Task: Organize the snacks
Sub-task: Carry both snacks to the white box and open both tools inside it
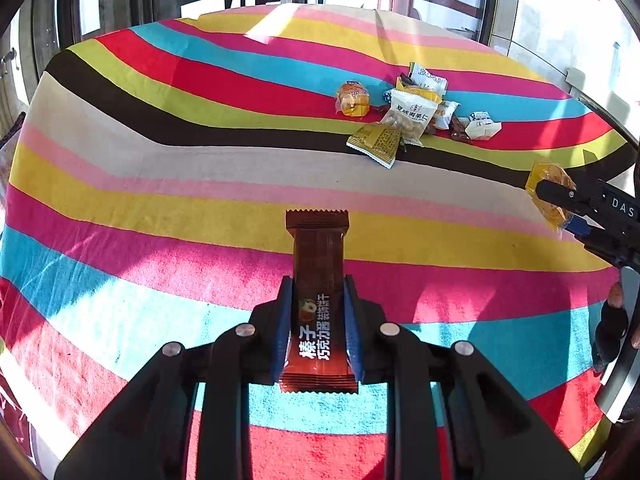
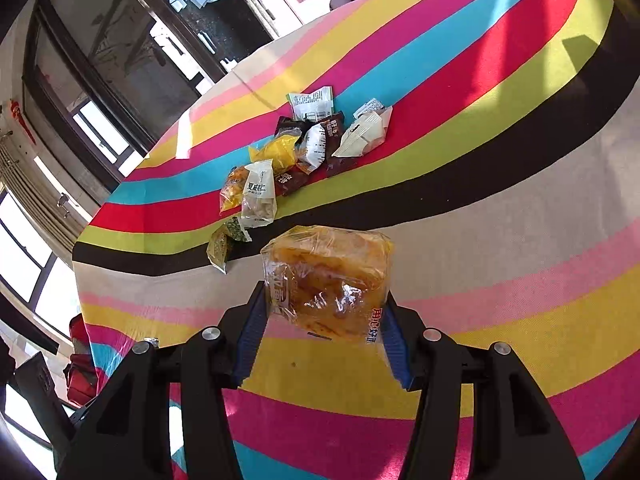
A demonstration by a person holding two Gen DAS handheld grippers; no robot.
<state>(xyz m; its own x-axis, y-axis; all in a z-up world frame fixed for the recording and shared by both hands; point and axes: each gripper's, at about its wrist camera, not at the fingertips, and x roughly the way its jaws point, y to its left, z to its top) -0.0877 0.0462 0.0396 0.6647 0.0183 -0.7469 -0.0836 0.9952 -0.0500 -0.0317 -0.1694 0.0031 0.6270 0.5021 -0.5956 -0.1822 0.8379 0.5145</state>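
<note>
My left tool [image 1: 318, 312] was clamped on a brown wafer bar [image 1: 318, 280], its blue pads [image 1: 285, 328] pressed against both long sides of the wrapper, with the serrated far end sticking out well past the tips. The bar hung above the striped tabletop [image 1: 160, 208], over the pink and yellow bands, on my side of the heap. My right tool [image 2: 326, 320] gripped a clear-wrapped cake [image 2: 328, 280], golden-brown through the plastic, with the pads set wide to take its bulk. Seen from the left camera, that same cake [image 1: 550, 192] showed at the right edge, pinched in the right tool's black tips.

Beyond both tools lay the heap of snacks [image 2: 304, 152], loose on the red, blue and lime bands. In it I could pick out a white nut packet [image 1: 408, 118], a yellow-green sachet [image 1: 376, 140] on the near side of the heap, a second clear-wrapped cake [image 1: 352, 98] just left of it, a white folded packet [image 1: 482, 126] to its right, and several dark brown wrappers [image 2: 332, 132] overlapping one another.

I judged the sorting barely begun. Two items were lifted clear of the heap, but I saw no tidy row, group or container anywhere on the cloth. Most of the snacks remained jumbled, and both held pieces had yet to be set down.
</note>
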